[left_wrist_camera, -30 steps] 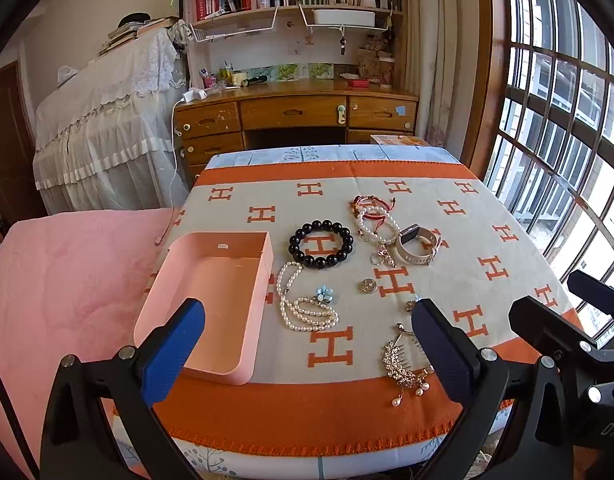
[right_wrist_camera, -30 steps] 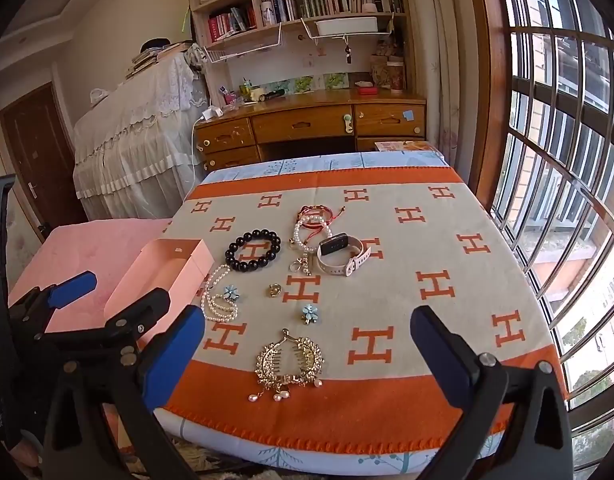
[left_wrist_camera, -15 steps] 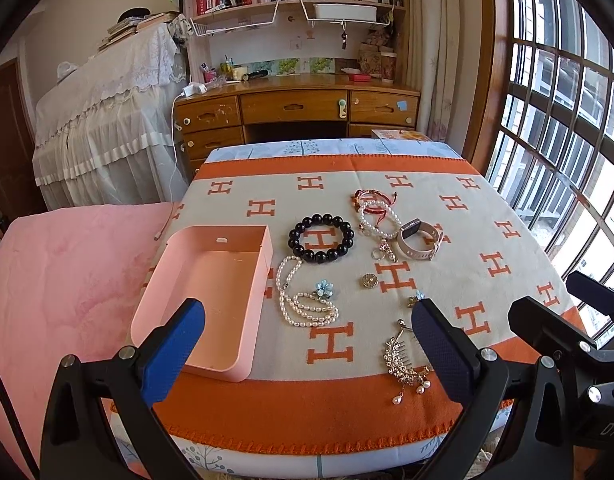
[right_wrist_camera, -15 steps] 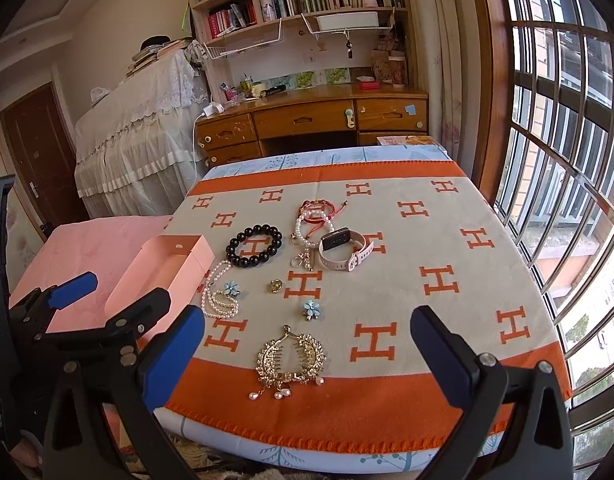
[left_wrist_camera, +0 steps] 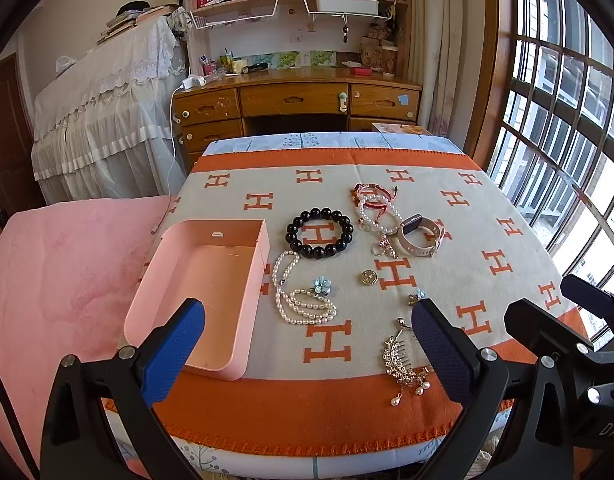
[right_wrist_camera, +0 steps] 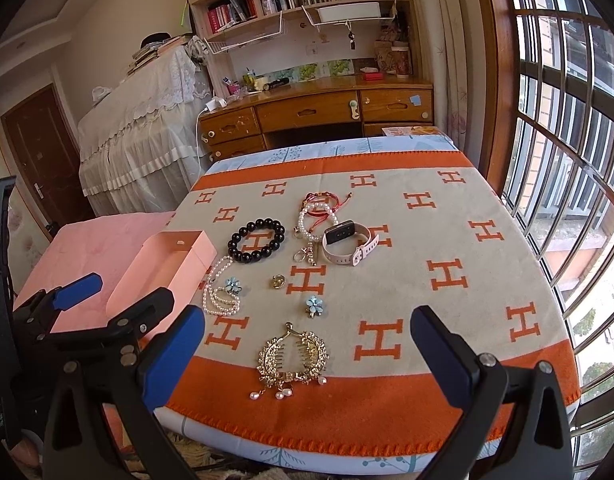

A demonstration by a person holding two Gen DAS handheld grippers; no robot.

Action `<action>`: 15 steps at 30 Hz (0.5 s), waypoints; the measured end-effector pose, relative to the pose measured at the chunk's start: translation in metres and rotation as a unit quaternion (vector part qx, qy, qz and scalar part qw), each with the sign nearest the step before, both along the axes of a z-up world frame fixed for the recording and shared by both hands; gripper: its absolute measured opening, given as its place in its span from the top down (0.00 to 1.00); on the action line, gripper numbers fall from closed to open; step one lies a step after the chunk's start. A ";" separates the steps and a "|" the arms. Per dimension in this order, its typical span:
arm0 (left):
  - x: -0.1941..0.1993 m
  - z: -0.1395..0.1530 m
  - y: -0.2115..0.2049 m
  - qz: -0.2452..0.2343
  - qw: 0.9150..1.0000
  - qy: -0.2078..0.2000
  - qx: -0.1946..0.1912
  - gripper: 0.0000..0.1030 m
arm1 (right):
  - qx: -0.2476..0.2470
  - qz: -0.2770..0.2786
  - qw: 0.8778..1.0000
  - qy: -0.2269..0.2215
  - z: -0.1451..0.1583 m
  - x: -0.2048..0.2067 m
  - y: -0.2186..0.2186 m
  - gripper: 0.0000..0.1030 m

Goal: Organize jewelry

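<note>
Both the left gripper [left_wrist_camera: 307, 348] and right gripper [right_wrist_camera: 307, 354] stood apart, holding nothing, above the blanket's [right_wrist_camera: 427, 216] near edge; pink box [left_wrist_camera: 203, 280] lay at its left edge.

orange "H" letters on blanket [left_wrist_camera: 387, 184]

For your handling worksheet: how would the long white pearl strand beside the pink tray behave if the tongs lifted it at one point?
The pearl strand lies in loose, doubled loops, so it is probably floppy and would dangle. Its small round beads may slip between pads. The blue flower piece touching it might drag along.
</note>
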State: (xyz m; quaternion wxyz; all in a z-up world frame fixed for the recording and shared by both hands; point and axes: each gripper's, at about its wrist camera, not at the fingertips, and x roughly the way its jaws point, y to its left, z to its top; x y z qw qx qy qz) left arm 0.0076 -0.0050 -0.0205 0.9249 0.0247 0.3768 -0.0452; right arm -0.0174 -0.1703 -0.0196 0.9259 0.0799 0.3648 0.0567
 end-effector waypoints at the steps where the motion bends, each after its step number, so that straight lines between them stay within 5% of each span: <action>1: 0.001 0.000 -0.001 0.000 1.000 0.001 0.000 0.01 | 0.001 0.000 1.000 0.001 0.000 0.000 0.000 0.00; 15: 0.005 -0.002 -0.002 -0.001 1.000 0.006 -0.002 0.01 | 0.002 0.002 1.000 0.001 -0.001 0.001 0.001 0.00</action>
